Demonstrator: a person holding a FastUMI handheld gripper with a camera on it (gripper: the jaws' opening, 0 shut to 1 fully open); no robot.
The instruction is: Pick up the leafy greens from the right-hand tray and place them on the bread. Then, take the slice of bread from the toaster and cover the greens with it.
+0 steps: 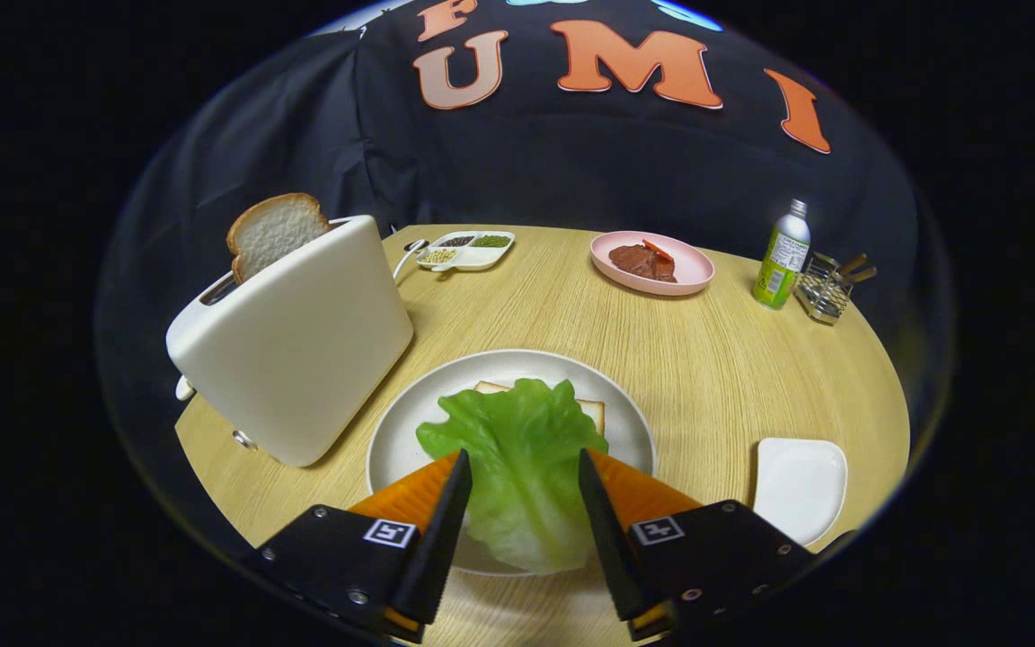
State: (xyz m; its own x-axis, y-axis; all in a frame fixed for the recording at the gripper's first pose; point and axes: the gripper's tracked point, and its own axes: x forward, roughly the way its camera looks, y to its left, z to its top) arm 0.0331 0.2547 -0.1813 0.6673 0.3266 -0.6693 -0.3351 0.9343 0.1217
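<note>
Lettuce (517,467) is lying across the slice of bread (588,411) on the big white plate (401,440), pale green and ruffled, its lower end hanging past the plate's near rim. The bread is peeking out only at its far corners beyond the leaf. I am holding my claw (524,470) spread wide, one finger on each side of the lettuce; the leaf is sitting between them, and I cannot tell whether either finger is touching it.

Left of the plate, just beside it, the cream toaster (293,346) is standing with a second slice (273,232) sticking up out of its slot. Right of the plate a small white square tray (800,490) is resting bare on the table (733,359). Beyond the plate are sitting a divided dish of beans (466,252), a pink plate of meat (652,263), a green bottle (782,256) and a wire rack (827,288), all well apart from it.
</note>
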